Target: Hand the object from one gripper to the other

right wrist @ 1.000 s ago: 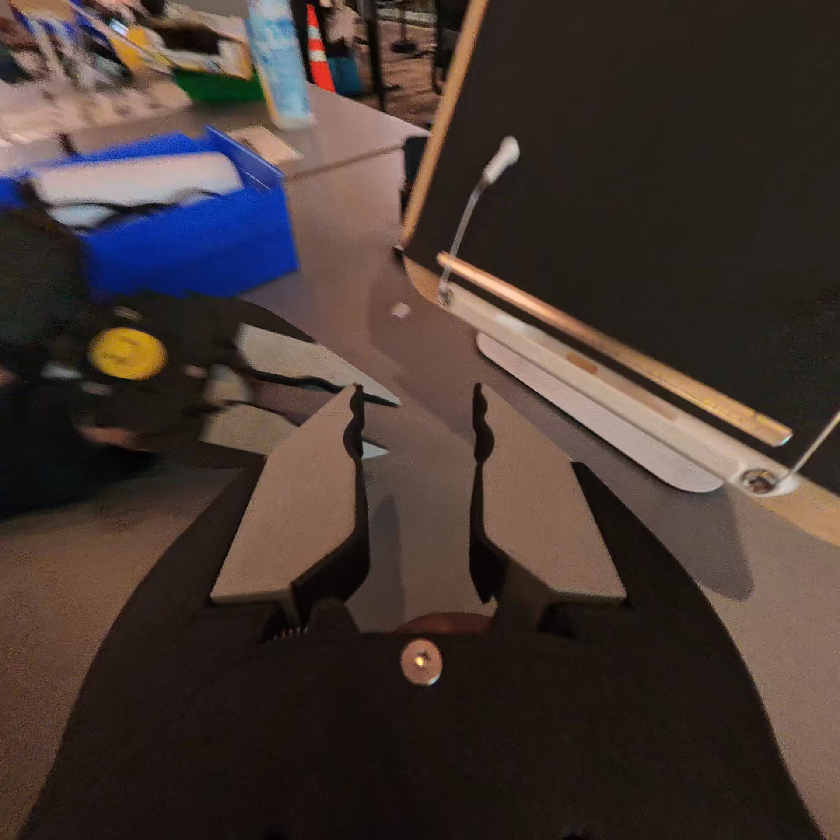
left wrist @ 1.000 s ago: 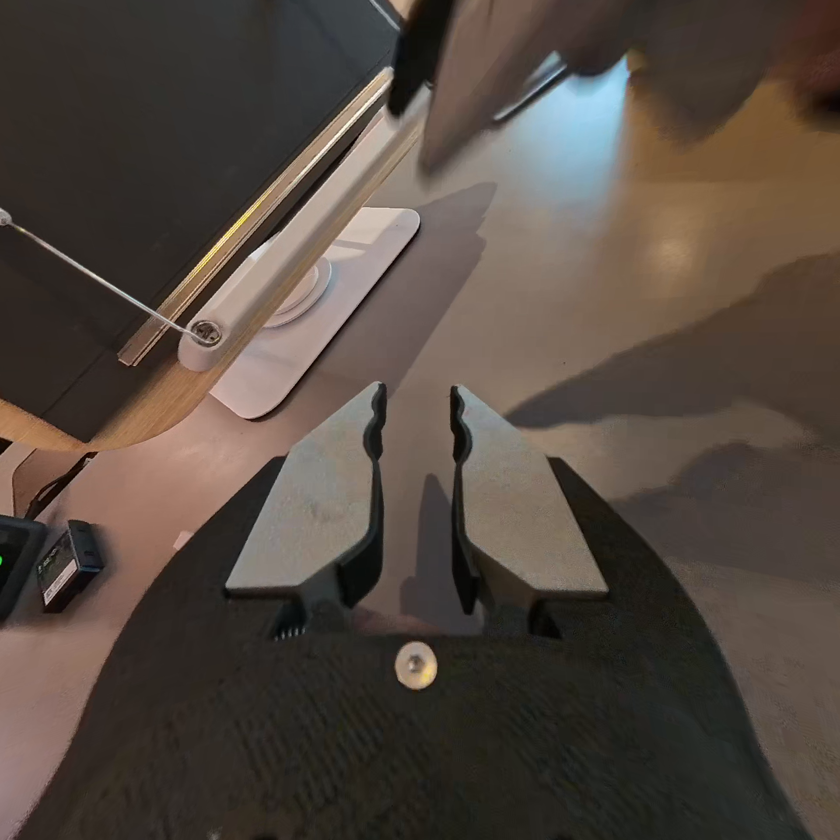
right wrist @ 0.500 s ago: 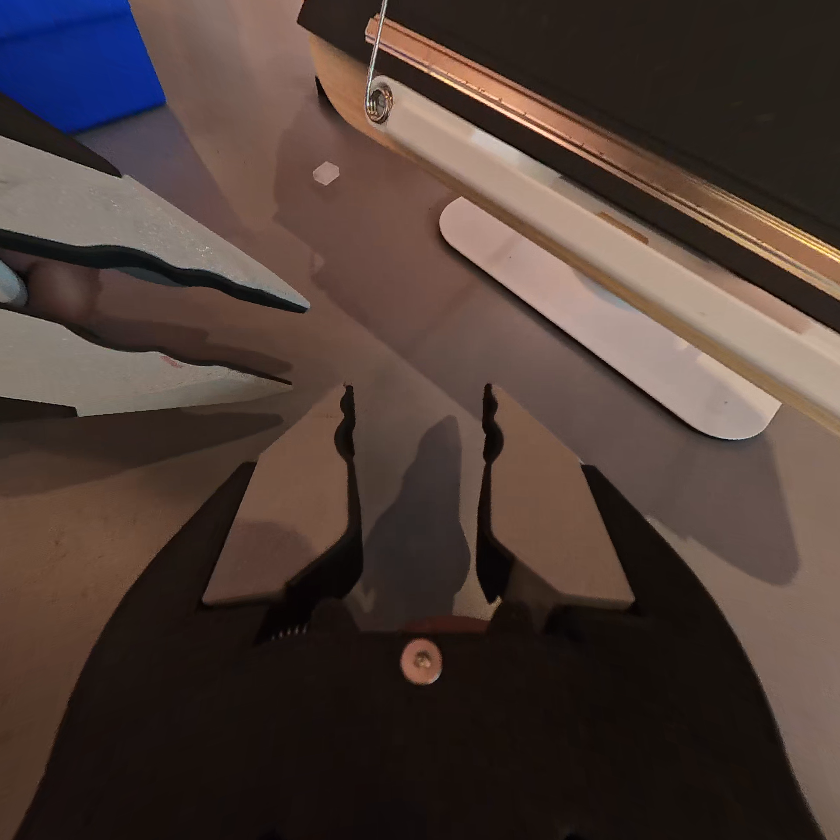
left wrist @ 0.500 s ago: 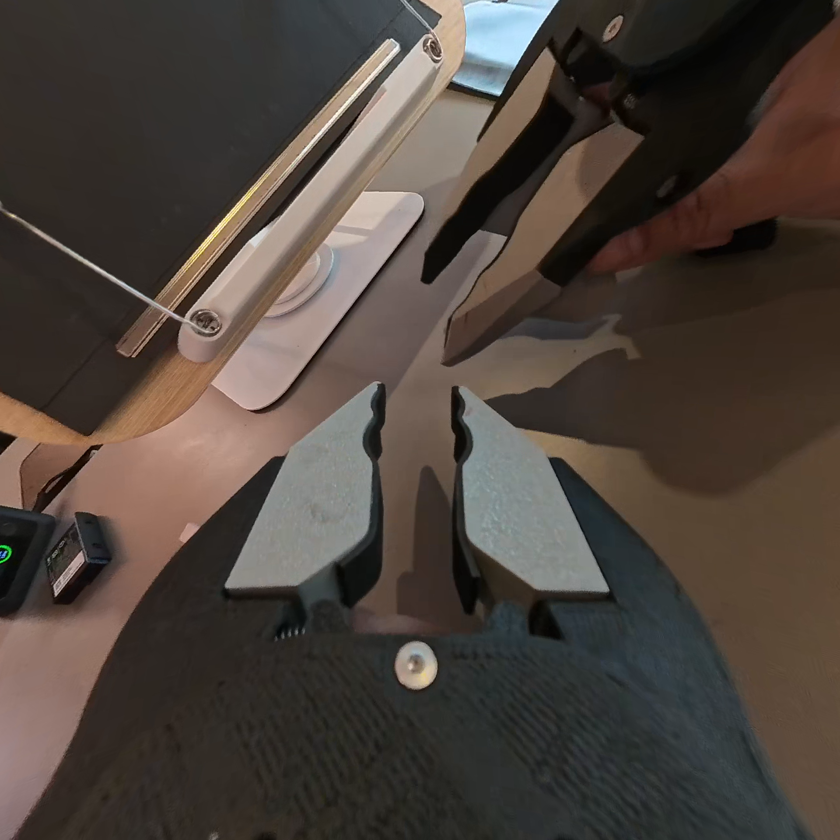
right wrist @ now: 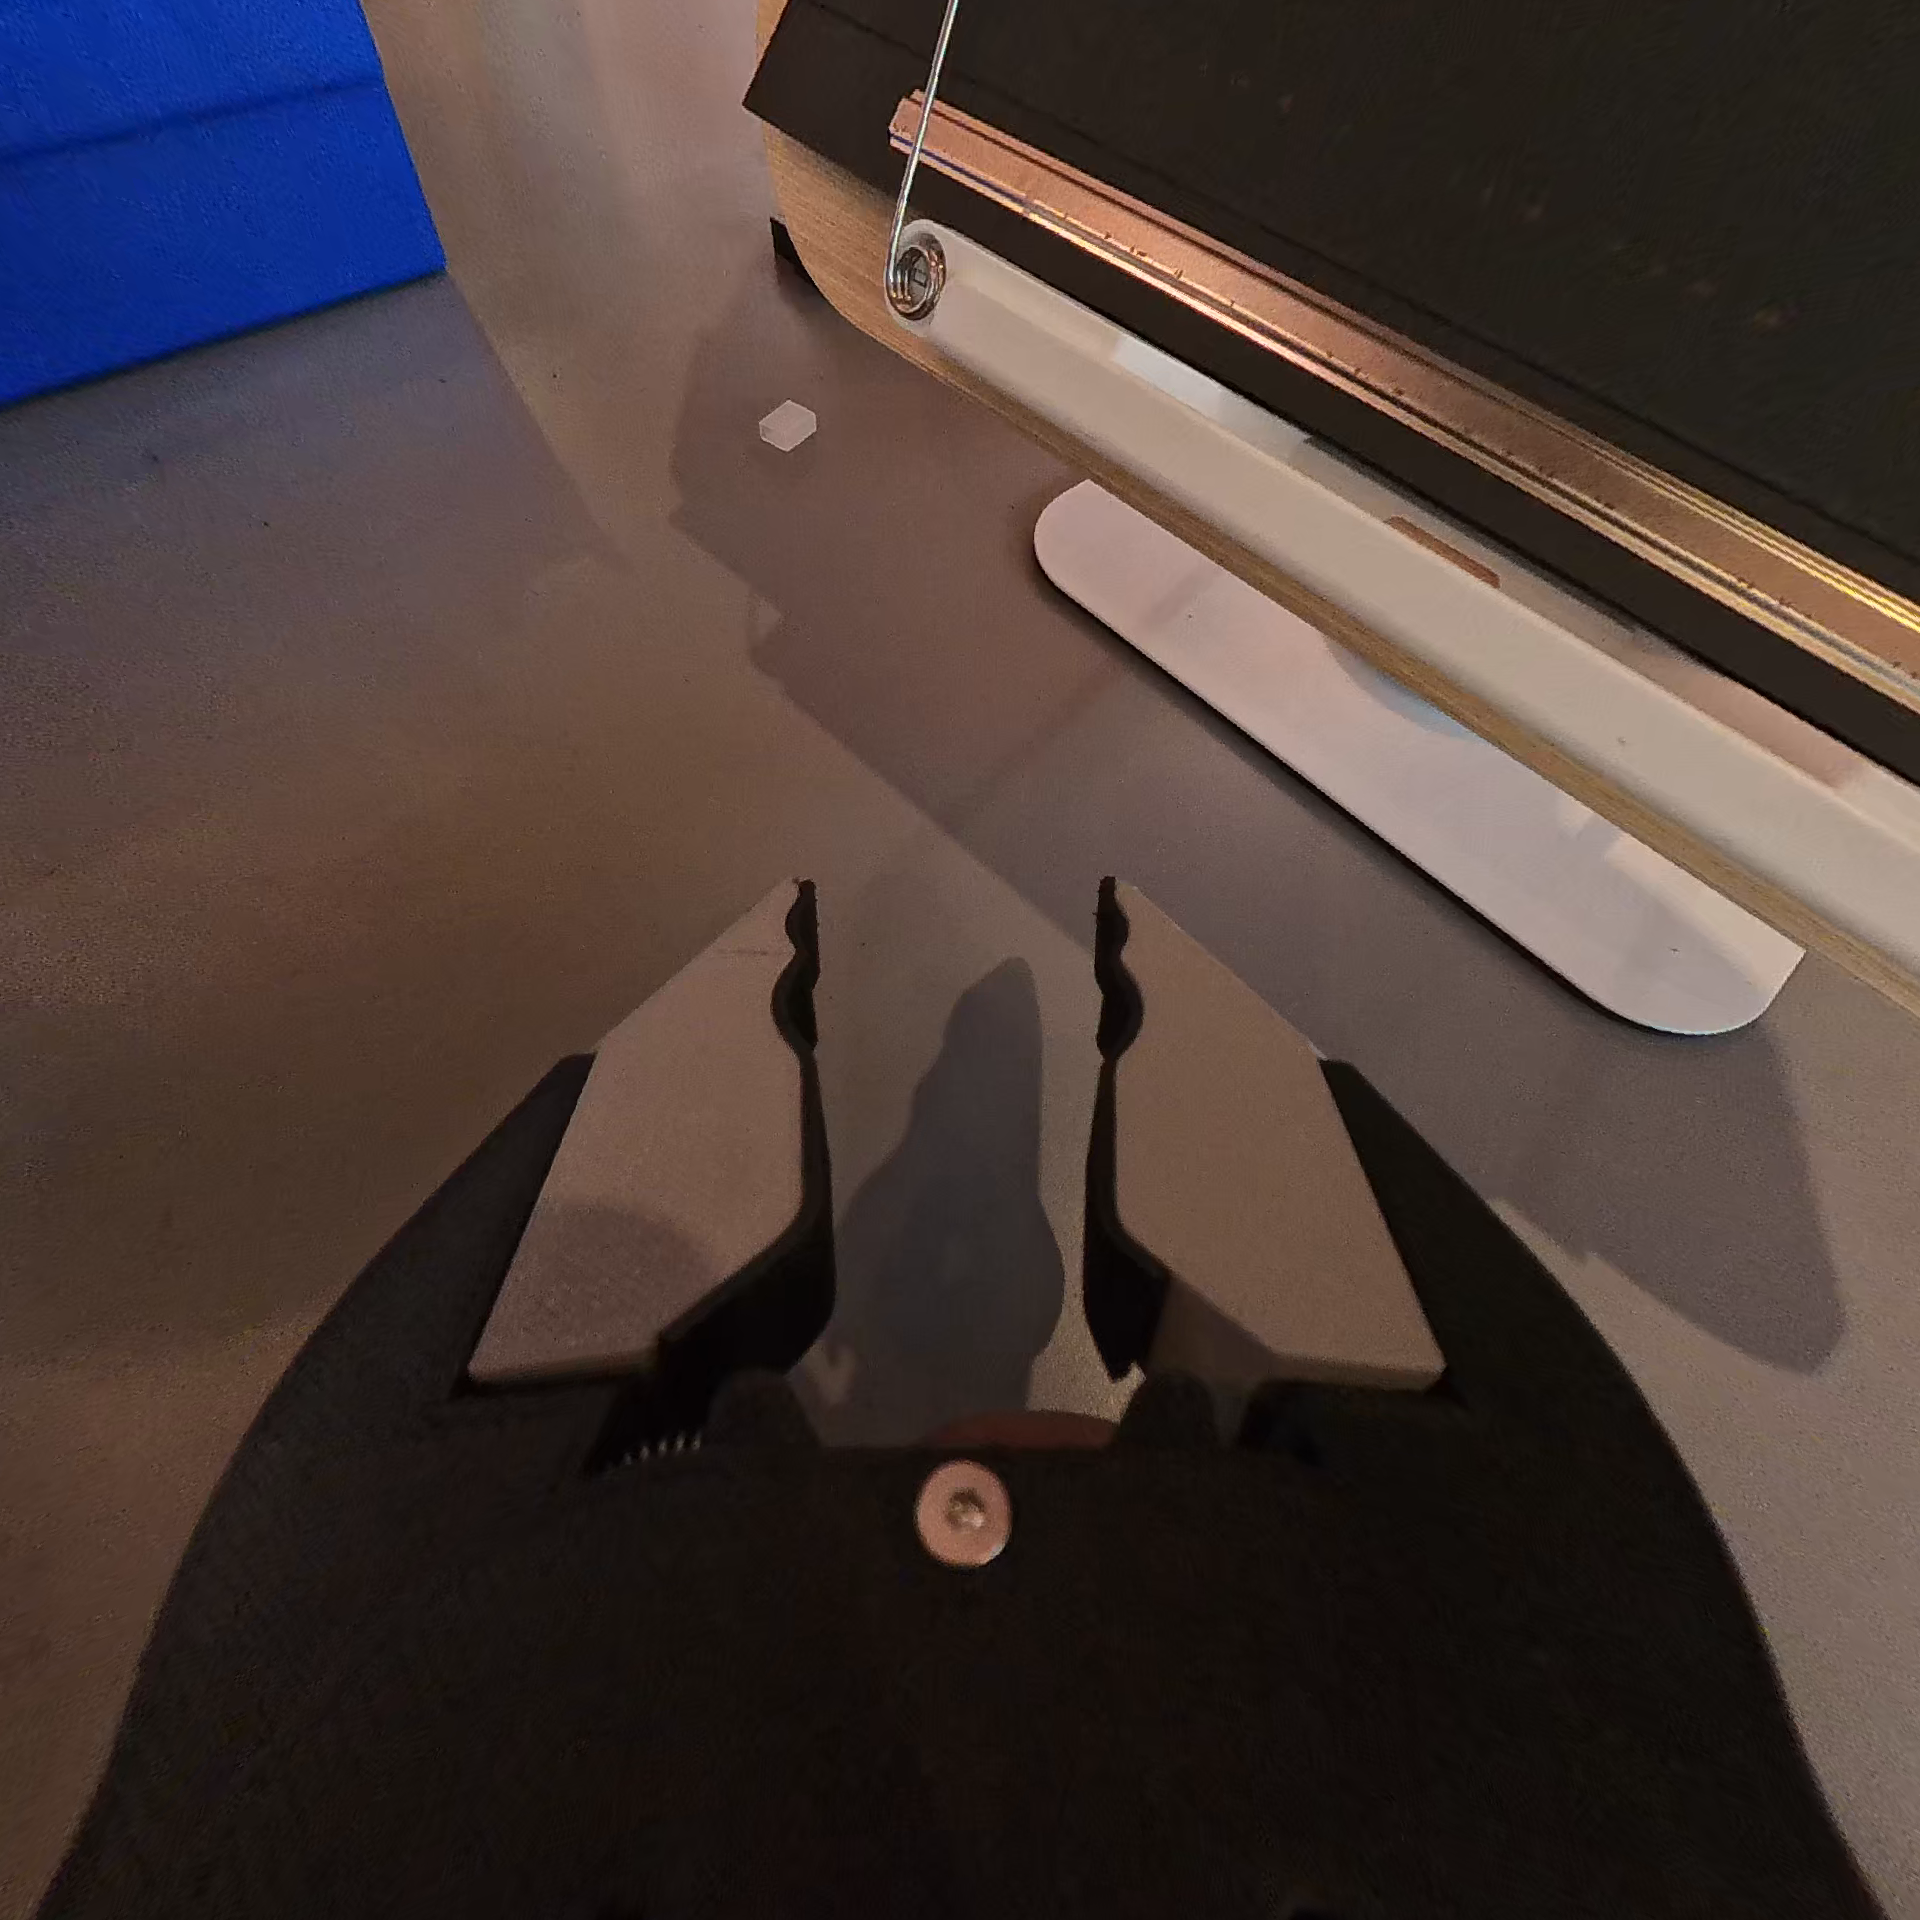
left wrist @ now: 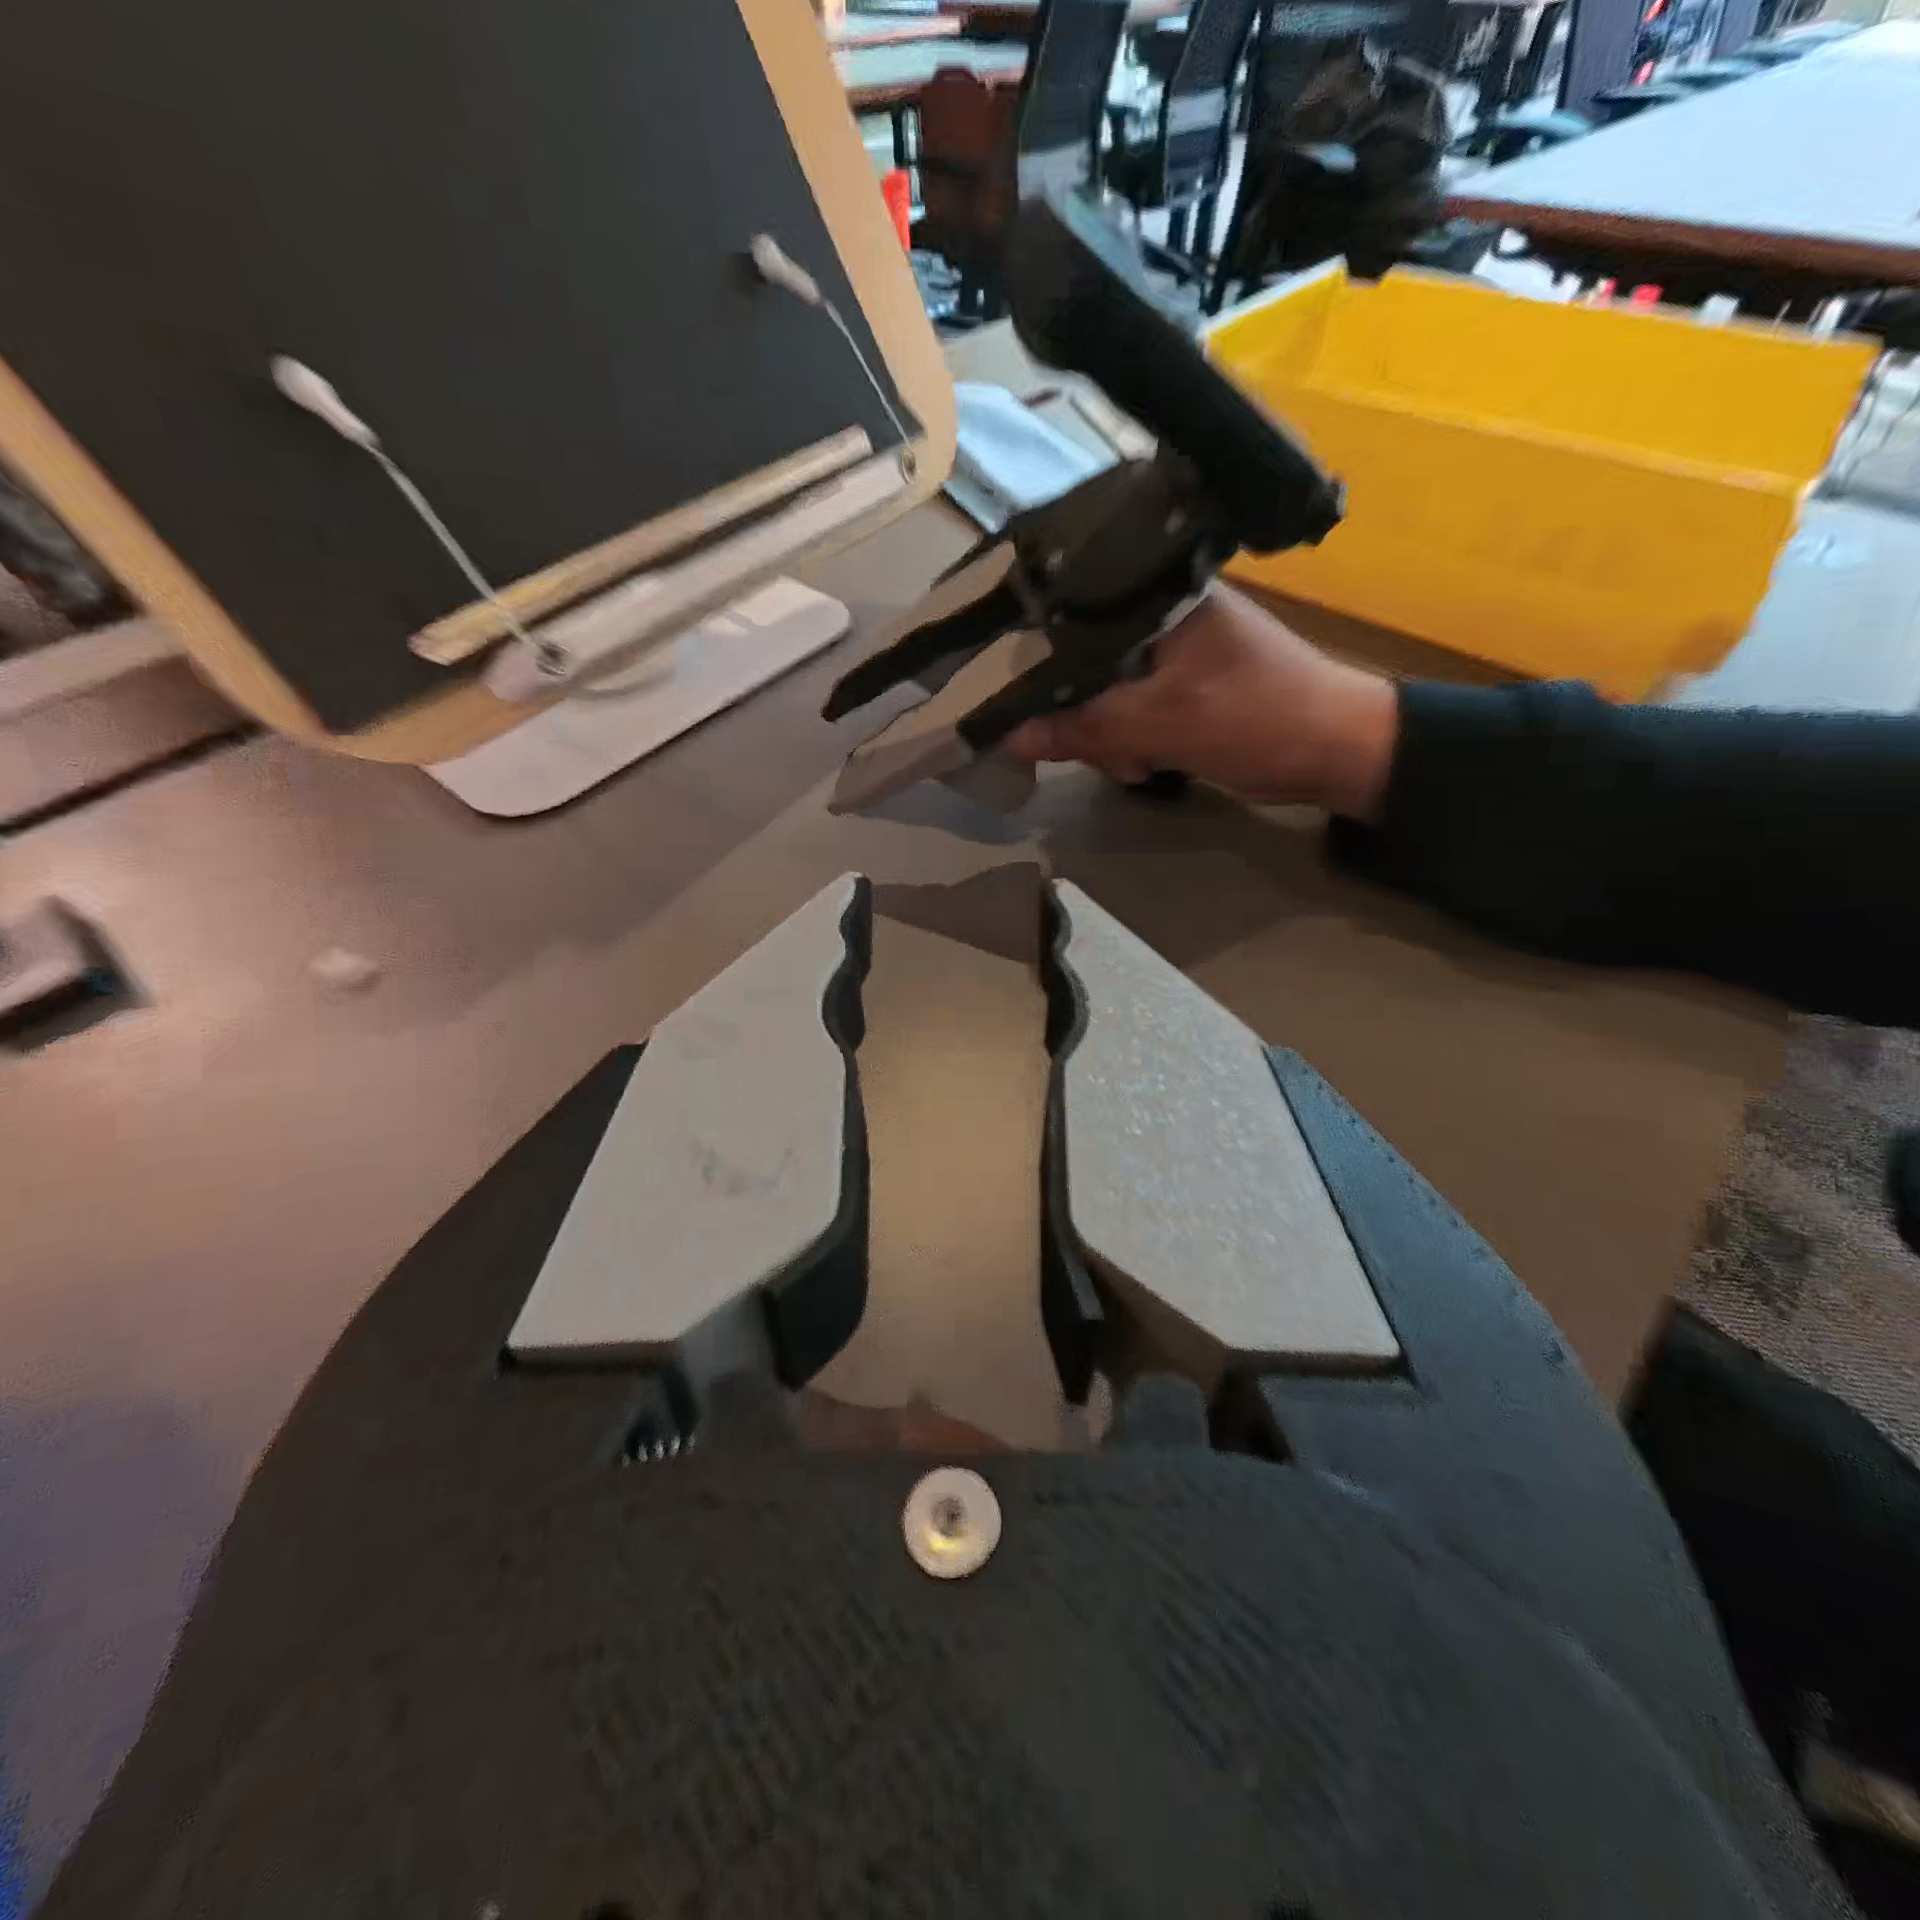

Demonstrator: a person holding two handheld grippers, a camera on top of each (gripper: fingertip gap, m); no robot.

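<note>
My left gripper (left wrist: 951, 904) is open and empty, low over the brown table (left wrist: 312, 1143). My right gripper (right wrist: 954, 894) is open and empty too, angled down at the table. It also shows in the left wrist view (left wrist: 836, 758), held by a hand (left wrist: 1226, 707) in front of the book stand, jaws apart with nothing between them. A small clear block (right wrist: 787, 426) lies on the table ahead of the right gripper. It shows blurred in the left wrist view (left wrist: 343, 966). No other object for handing over is in view.
A black book stand with a wooden rim (left wrist: 468, 312) and a white base plate (right wrist: 1403, 769) stands behind both grippers. A yellow bin (left wrist: 1507, 468) is at the back right, a blue bin (right wrist: 197, 177) at the left. A dark sleeve (left wrist: 1662, 831) crosses the table. Some 20 centimetres of space lies between my two pairs of fingers. My right gripper is the nearer one to the small clear block (right wrist: 787, 426): about 20 centimetres, against 25 centimetres.
The left view has tilted up and pulled back, so the right gripper now sits farther off. The left gripper has left the right wrist view. Both grippers stayed open.
</note>
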